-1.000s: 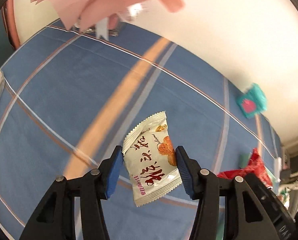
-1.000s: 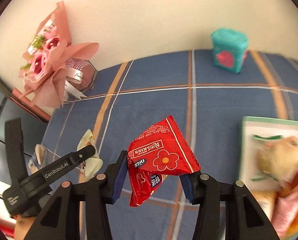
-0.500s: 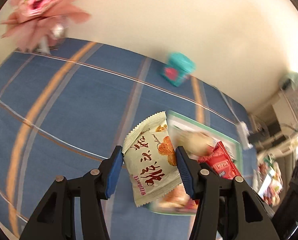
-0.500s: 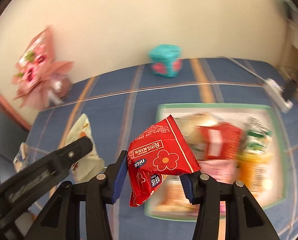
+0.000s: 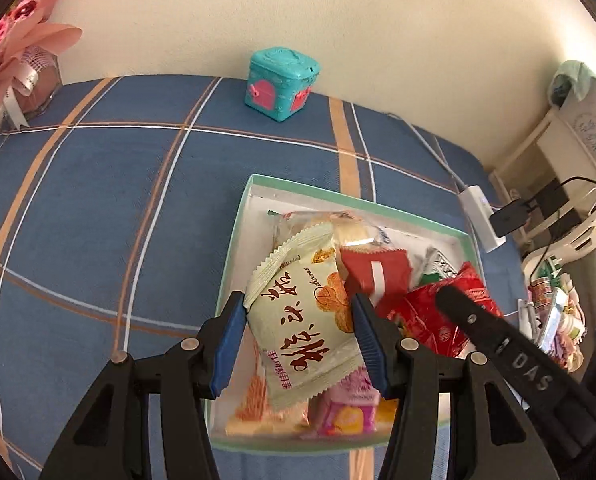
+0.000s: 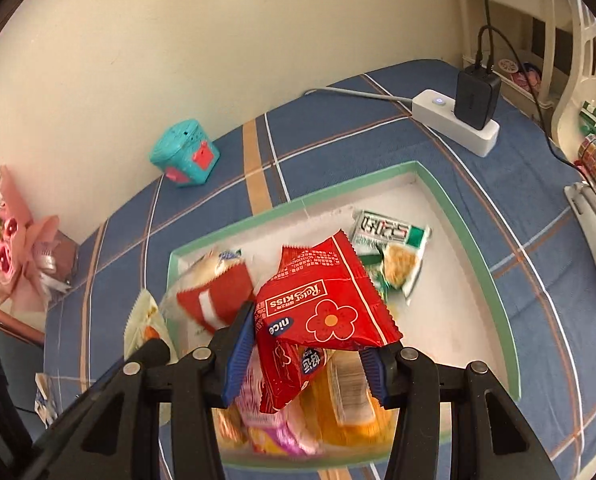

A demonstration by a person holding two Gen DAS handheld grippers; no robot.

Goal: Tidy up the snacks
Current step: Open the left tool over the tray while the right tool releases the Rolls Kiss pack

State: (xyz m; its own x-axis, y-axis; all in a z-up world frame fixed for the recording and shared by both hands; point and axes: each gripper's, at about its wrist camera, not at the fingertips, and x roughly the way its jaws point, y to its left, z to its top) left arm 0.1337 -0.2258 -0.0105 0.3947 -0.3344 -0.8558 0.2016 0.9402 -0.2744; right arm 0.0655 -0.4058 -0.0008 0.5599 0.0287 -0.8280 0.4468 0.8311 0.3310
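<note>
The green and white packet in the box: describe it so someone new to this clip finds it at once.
Start at the green-rimmed white box on the blue checked cloth. In the right wrist view, look at its far corner, nearest the white power strip, where the floor is mostly bare. The green and white packet lies there flat, apart from the heaped red, pink and orange snacks.

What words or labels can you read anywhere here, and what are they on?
"Rose Kiss" and "nice": red packet in the right tongs.
"Delicious": cream packet in the left tongs; its large red Chinese characters I can't make out.
"DAS": arm of the right tongs, cut off.
Green-and-white packet in the tray: blurred.
</note>
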